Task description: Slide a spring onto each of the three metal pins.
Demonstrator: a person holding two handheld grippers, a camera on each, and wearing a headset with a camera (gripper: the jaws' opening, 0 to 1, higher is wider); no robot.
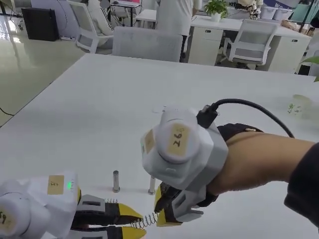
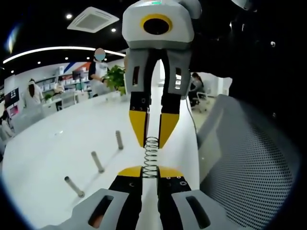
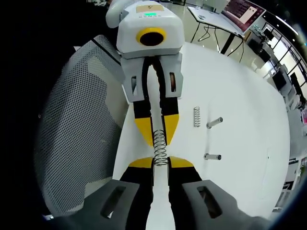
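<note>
A short metal spring (image 1: 147,220) hangs above the white table (image 1: 99,109), held at both ends. My left gripper (image 1: 133,222) is shut on its left end, my right gripper (image 1: 160,211) on its right end. Seen from the left gripper (image 2: 150,171), the spring (image 2: 151,157) runs up to the right gripper (image 2: 151,136). Three upright pins (image 2: 119,140) (image 2: 97,162) (image 2: 74,187) stand bare to its left. In the head view two pins (image 1: 116,181) (image 1: 152,185) stand just beyond the grippers. A loose spring (image 3: 196,116) lies beside a pin (image 3: 214,123).
A grey mesh chair (image 3: 81,124) is close behind the table edge near the grippers. A clear plastic item (image 1: 299,105) lies at the table's right. Chairs (image 1: 147,44), desks and standing people are beyond the far edge.
</note>
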